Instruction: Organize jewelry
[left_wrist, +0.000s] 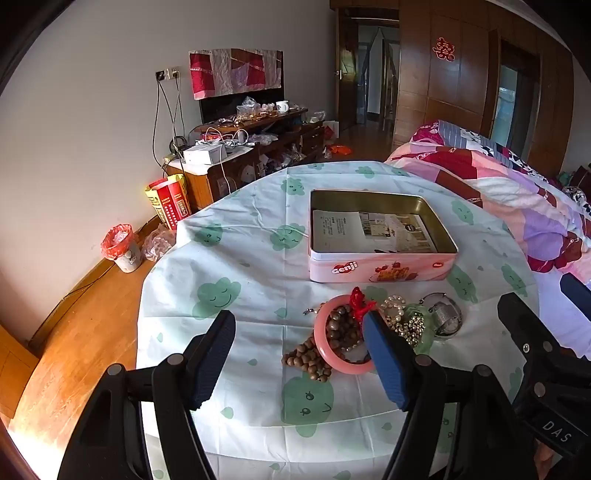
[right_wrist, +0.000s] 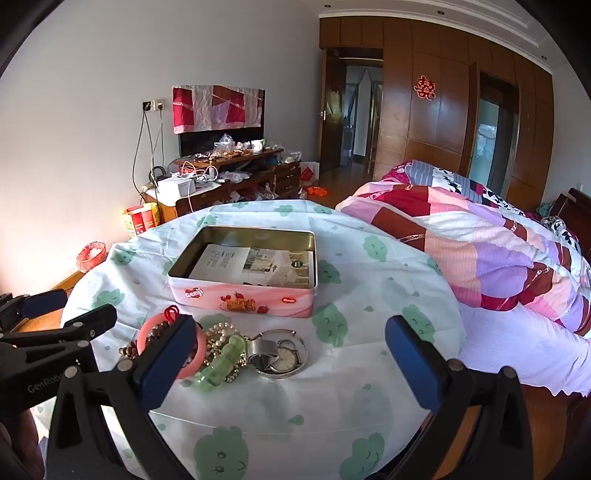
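Note:
A heap of jewelry lies on the round table in front of an open pink tin (left_wrist: 380, 267) (right_wrist: 251, 301) with a leaflet inside. The heap holds a pink bangle (left_wrist: 332, 354) (right_wrist: 199, 354), brown wooden beads (left_wrist: 306, 363) (right_wrist: 129, 349), a red knot charm (left_wrist: 358, 301), pearls (left_wrist: 393, 304) (right_wrist: 219, 330), a green bangle (right_wrist: 223, 362) and a silver watch (left_wrist: 447, 319) (right_wrist: 282, 356). My left gripper (left_wrist: 299, 360) is open, low over the beads and pink bangle. My right gripper (right_wrist: 290, 367) is open, just right of the heap, over the watch.
The table (left_wrist: 236, 332) (right_wrist: 369, 314) wears a white cloth with green clouds. A bed with a patchwork quilt (right_wrist: 498, 251) lies at the right. A cluttered wooden cabinet (left_wrist: 258, 147) stands behind, and a small bin (left_wrist: 122, 247) sits on the floor at the left.

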